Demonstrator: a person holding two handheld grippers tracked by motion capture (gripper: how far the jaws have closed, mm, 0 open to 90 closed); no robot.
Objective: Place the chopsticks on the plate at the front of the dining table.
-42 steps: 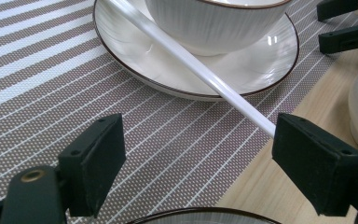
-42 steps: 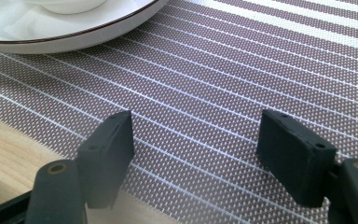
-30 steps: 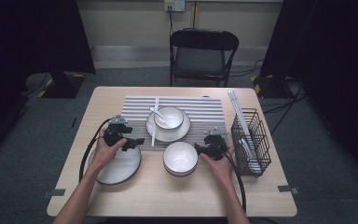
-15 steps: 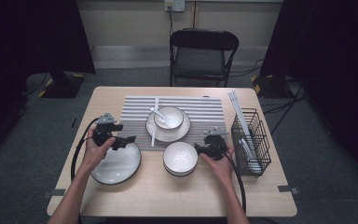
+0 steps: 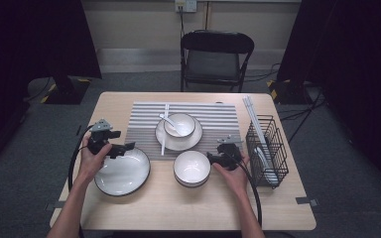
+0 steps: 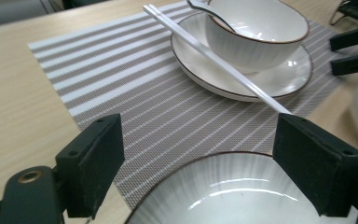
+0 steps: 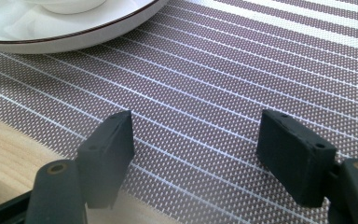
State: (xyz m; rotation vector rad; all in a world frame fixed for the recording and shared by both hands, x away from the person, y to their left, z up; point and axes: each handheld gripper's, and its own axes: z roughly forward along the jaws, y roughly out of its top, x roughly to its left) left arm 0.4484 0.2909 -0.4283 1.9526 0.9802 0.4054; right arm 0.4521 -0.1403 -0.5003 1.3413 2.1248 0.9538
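Note:
My left gripper hovers open over the far left rim of a large white plate with a dark edge. In the left gripper view the left gripper has wide jaws, with the plate's rim lying below them untouched. A white bowl sits at the table's middle front. Just right of it, my right gripper points at the bowl. In the right gripper view the right gripper stands open over the striped placemat, with nothing between the jaws.
On the striped placemat a saucer carries a bowl with a spoon; white chopsticks lie on its left edge. A black wire rack holding a plate stands at the right, with white sticks behind it.
My left gripper has drifted left, from over the plate's far rim toward its upper left edge, jaws still open. The right gripper has stayed put.

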